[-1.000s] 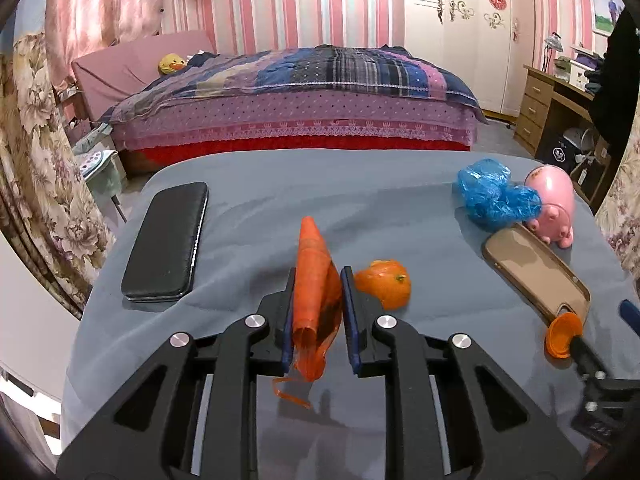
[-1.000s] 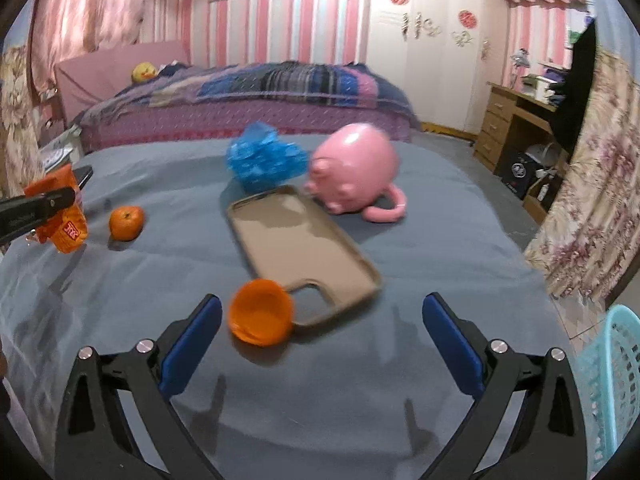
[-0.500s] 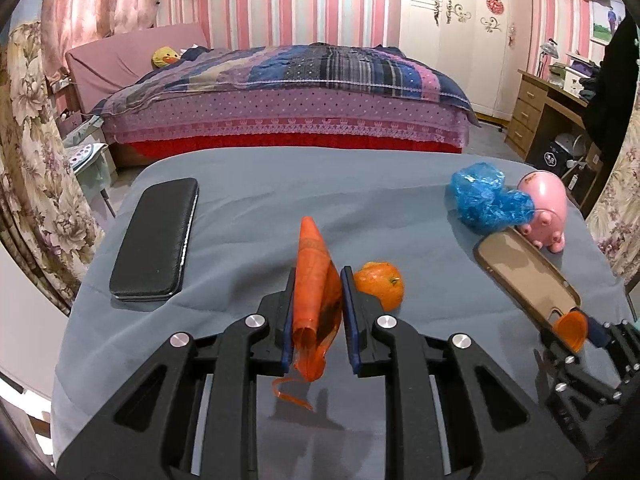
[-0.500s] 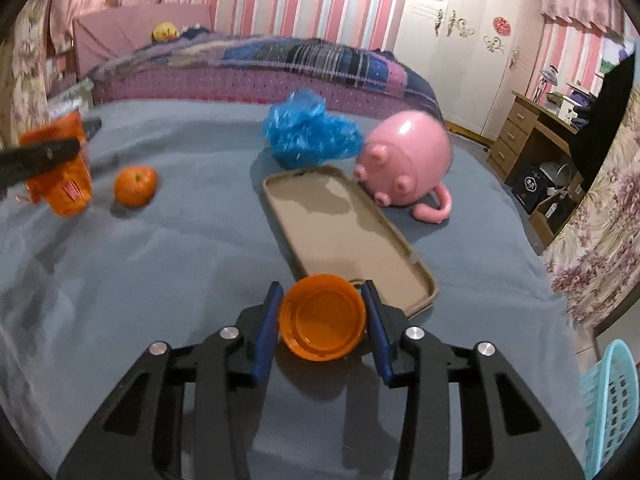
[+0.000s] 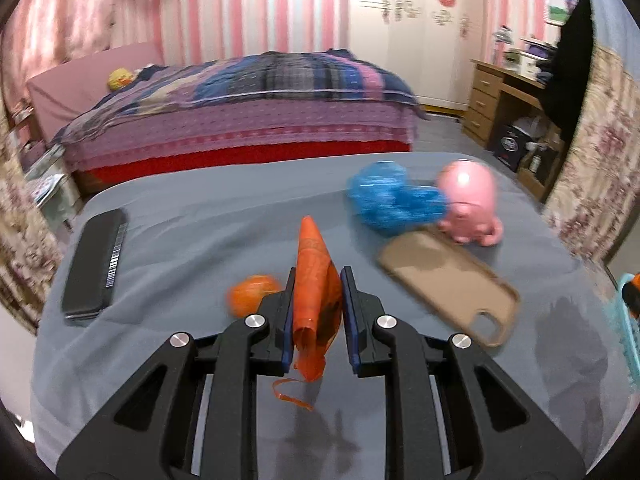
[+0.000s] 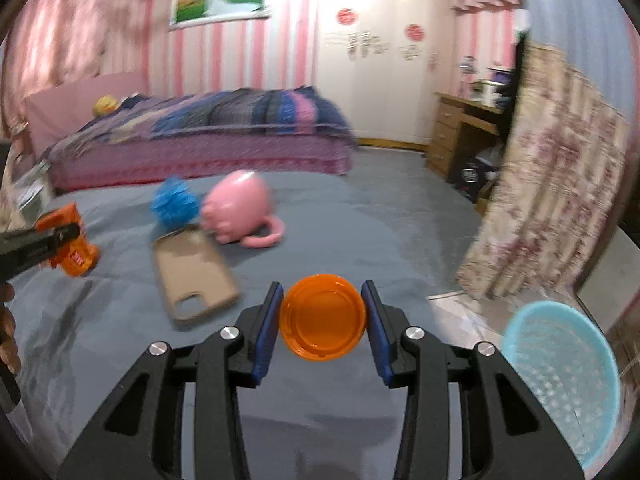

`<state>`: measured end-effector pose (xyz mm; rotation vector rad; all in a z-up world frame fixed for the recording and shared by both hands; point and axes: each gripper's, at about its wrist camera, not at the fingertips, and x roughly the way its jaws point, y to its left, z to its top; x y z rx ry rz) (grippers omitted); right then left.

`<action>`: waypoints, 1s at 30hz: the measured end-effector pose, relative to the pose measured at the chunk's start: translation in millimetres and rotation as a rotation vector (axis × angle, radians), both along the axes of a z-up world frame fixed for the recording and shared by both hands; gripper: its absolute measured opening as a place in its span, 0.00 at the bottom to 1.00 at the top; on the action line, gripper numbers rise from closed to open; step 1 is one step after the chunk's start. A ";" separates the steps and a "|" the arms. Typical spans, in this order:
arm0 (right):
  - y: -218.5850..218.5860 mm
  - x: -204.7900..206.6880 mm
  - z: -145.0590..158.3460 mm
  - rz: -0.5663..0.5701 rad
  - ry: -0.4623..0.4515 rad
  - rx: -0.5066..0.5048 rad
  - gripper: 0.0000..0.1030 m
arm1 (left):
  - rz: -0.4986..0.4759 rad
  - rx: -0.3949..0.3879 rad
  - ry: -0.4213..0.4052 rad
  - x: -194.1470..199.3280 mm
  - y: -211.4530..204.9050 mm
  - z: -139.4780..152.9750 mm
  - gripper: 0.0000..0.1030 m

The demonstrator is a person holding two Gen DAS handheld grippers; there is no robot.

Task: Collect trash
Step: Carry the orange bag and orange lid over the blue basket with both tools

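Partly hidden behind left gripper (image 5: 316, 300): orange fruit (image 5: 250, 294) (blurred). Cut off at frame edge: blue basket (image 6: 560, 376), contents indiscernible. Left gripper clamped on orange wrapper (image 5: 314, 280), above worktop (image 5: 200, 248), left of phone case (image 5: 448, 284). Right gripper (image 6: 323, 316) clamped on orange lid (image 6: 323, 317), right of phone case.

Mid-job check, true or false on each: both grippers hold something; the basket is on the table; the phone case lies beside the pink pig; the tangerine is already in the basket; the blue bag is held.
1. Both grippers hold something. True: the left gripper clamps an orange wrapper, the right gripper an orange lid.
2. The basket is on the table. False: it stands off the table's edge, lower down.
3. The phone case lies beside the pink pig. True.
4. The tangerine is in the basket. False: it lies on the table.
5. The blue bag is held. False: it lies by the pig.
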<state>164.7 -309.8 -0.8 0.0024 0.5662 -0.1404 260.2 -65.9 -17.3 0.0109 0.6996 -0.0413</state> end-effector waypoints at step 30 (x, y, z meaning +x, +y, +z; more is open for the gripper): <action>-208.8 -72.2 -8.6 -0.428 -0.029 0.039 0.39 | -0.417 -0.049 -0.009 -49.5 -228.6 0.9 0.18</action>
